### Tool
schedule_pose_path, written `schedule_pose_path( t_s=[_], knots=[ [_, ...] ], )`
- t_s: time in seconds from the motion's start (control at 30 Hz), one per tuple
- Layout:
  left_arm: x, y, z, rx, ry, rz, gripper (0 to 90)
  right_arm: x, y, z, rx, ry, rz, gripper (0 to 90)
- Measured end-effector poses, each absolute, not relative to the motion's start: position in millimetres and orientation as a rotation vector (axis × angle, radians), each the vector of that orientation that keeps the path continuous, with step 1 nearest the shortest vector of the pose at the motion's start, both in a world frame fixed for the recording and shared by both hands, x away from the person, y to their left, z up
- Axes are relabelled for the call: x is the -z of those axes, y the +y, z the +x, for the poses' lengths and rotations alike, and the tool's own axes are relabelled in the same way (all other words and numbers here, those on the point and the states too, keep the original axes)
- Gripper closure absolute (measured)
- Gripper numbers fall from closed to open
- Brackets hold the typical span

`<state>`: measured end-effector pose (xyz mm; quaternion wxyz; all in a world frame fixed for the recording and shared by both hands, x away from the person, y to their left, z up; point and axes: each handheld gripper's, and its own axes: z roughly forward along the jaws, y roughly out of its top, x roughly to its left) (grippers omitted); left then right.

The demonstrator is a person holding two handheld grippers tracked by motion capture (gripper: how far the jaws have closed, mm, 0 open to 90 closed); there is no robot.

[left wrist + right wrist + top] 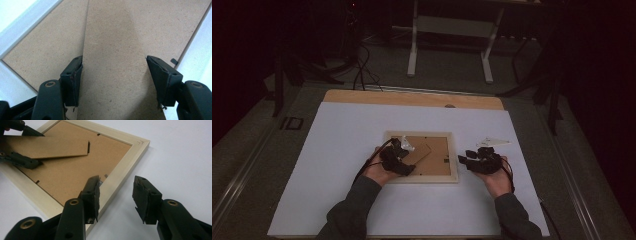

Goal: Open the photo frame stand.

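A pale wooden picture frame [454,167] lies face down mid-table, its brown backing board [439,159] up. My left gripper [407,153] is over the frame's left half. Its jaws press on the two edges of the brown stand leg [112,75], which runs up between them. From the right gripper view, that stand leg [47,147] is lifted clear of the backing board [75,175]. My right gripper [116,195] is open at the frame's right rail [117,173], one jaw above the rail and the other above the white table. In the high view the right gripper [465,157] sits just right of the frame.
A white sheet [337,175] covers the table, with bare wood [412,98] along the far edge. Small black tabs [37,181] hold the backing in the frame. A white desk stand [413,50] and cables [362,70] are on the floor beyond.
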<state>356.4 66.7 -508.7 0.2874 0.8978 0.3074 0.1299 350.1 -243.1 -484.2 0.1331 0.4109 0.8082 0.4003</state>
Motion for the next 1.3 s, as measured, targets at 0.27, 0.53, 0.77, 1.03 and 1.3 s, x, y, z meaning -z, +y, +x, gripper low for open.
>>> schedule_pose_path(
  t_s=[0.27, 0.53, 0.77, 1.03, 1.3],
  knots=[
    [509, 66, 354, -0.371, 0.819, 2.391, 35.9, 481, -242, 356, -1.136, 2.355, 1.189, 56.3],
    [505, 64, 348, -0.433, 0.800, 2.387, 35.9, 473, -241, 363, -1.119, 2.365, 1.173, 56.0],
    [503, 62, 343, -0.480, 0.780, 2.389, 35.9, 472, -241, 371, -1.101, 2.372, 1.180, 56.1],
    [501, 61, 338, -0.528, 0.762, 2.384, 36.0, 473, -241, 376, -1.089, 2.385, 1.181, 56.0],
    [500, 59, 332, -0.580, 0.746, 2.375, 36.0, 472, -241, 380, -1.137, 2.393, 1.207, 56.1]
  ],
)
